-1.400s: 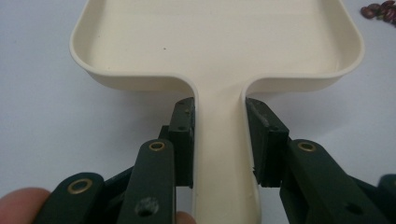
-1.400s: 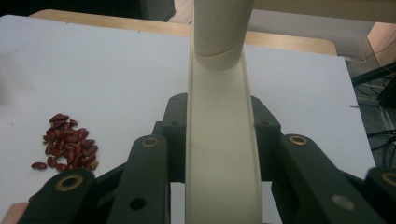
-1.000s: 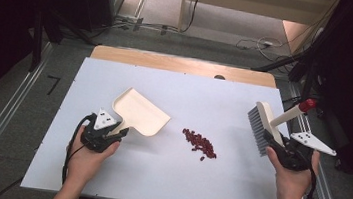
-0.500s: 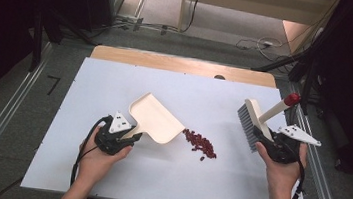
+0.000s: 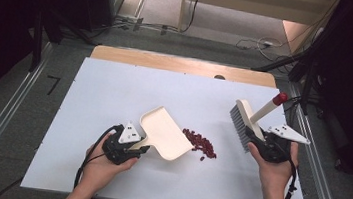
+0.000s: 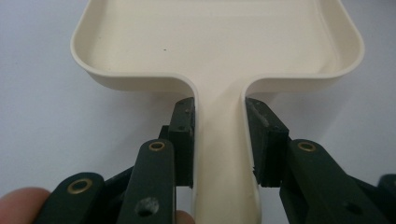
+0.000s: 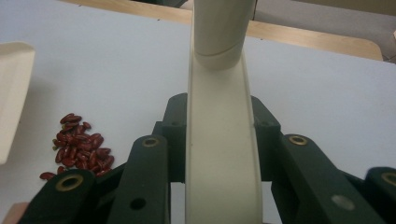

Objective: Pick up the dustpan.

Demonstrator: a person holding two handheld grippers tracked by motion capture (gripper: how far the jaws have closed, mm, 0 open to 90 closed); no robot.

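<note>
**Dustpan and Brush Positioned at Bean Pile**

Cream dustpan (image 5: 166, 139): tray empty, flat on white table (image 5: 115, 87), front edge just left of red bean pile (image 5: 199, 143). Left gripper (image 6: 219, 135): jaws partly closed, pinching dustpan handle. Right gripper (image 7: 219, 130): jaws clamped on brush (image 5: 242, 122) handle, bristles well right of bean pile.
</note>
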